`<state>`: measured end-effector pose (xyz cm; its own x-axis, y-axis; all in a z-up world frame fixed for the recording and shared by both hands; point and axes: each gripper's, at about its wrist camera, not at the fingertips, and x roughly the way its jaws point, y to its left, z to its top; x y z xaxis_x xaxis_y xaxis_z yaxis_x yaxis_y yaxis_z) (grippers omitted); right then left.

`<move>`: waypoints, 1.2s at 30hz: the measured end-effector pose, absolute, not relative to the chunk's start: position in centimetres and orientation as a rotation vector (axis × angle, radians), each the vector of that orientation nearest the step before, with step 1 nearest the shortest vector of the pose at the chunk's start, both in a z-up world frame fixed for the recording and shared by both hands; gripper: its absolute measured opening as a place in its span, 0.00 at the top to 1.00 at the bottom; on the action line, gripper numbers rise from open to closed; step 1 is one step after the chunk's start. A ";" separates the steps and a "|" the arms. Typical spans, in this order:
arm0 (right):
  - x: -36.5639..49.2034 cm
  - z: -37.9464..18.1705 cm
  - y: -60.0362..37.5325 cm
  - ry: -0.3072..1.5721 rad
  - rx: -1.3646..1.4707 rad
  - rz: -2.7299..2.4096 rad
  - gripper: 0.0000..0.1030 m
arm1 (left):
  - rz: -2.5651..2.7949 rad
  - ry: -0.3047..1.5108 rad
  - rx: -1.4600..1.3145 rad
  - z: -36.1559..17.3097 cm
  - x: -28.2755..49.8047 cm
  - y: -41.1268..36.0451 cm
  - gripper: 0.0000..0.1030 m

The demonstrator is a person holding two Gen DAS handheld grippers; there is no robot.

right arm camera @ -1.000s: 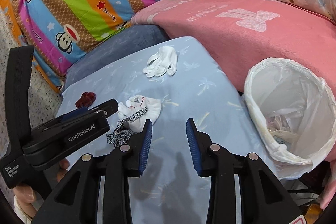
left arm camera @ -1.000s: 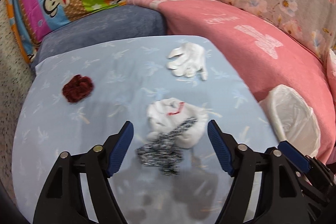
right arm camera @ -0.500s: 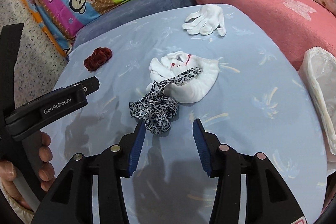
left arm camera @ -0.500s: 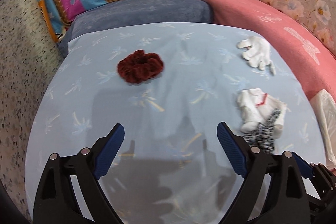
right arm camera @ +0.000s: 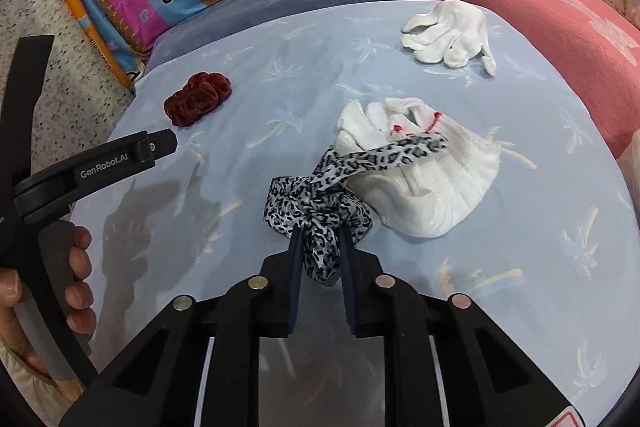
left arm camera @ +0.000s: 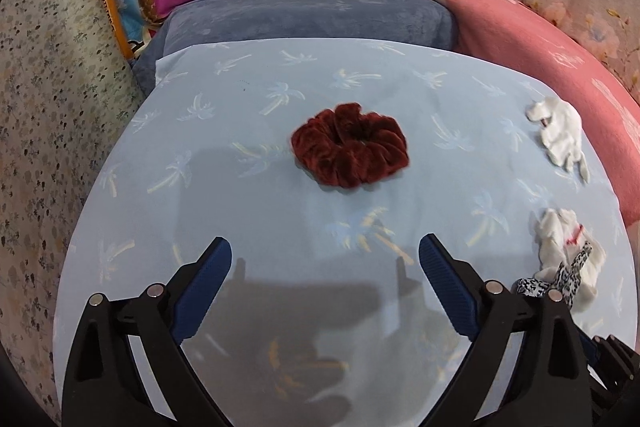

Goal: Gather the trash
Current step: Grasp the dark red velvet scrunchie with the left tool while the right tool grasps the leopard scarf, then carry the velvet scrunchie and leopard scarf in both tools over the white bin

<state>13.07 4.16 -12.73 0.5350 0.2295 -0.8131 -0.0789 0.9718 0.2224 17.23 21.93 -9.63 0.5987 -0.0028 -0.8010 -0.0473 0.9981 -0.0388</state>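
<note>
Narrowed since before, right claw (right arm camera: 318,251) pinches the leopard-print scrunchie (right arm camera: 320,203); left claw (left arm camera: 325,267) is opening wide, empty.

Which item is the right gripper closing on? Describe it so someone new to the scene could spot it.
On the light blue palm-print sheet, look beside the rumpled white sock near the middle. The leopard-print scrunchie lies against it, one strip draped over the sock, with the right gripper closing its jaws on its near end. It is the only black-and-white spotted piece; the other scrunchie is plain dark red.
</note>
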 end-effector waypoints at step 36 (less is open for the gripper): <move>17.7 -9.2 5.5 0.888 0.245 0.219 0.93 | -0.127 0.951 -0.215 -9.1 21.1 21.1 0.87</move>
